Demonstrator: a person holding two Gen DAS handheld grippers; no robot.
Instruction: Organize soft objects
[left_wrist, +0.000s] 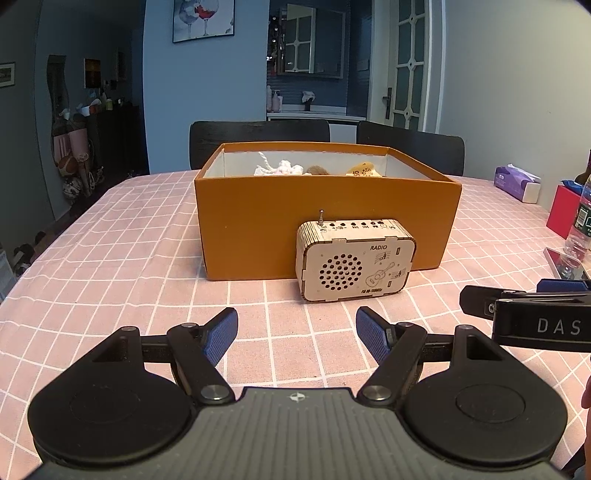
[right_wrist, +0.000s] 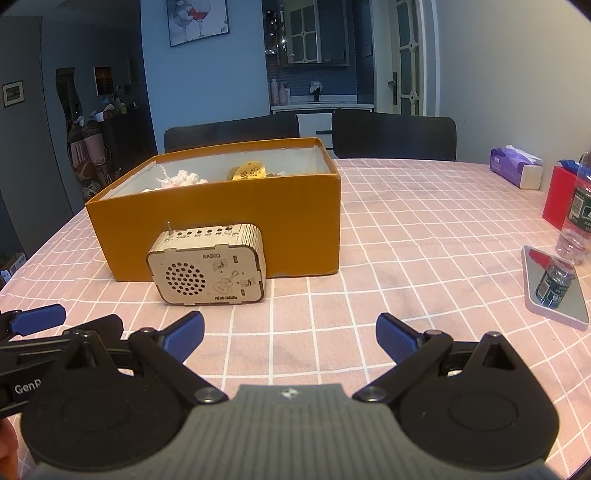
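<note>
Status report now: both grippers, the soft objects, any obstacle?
Left gripper open, empty; right gripper open, empty. Soft white plush lies inside orange cardboard box. Wooden radio stands against box front.

Matt orange cardboard box (left_wrist: 325, 225), pale laser-cut plywood radio (left_wrist: 354, 260), checked pink cloth tablecloth (left_wrist: 129, 258), fluffy white plush (left_wrist: 282, 168).

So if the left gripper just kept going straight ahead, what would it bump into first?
Probably the wooden radio, though it sits slightly right of the line; the left gripper is open over bare tablecloth. Right behind stands the orange box. Depth is hard to judge here.
</note>
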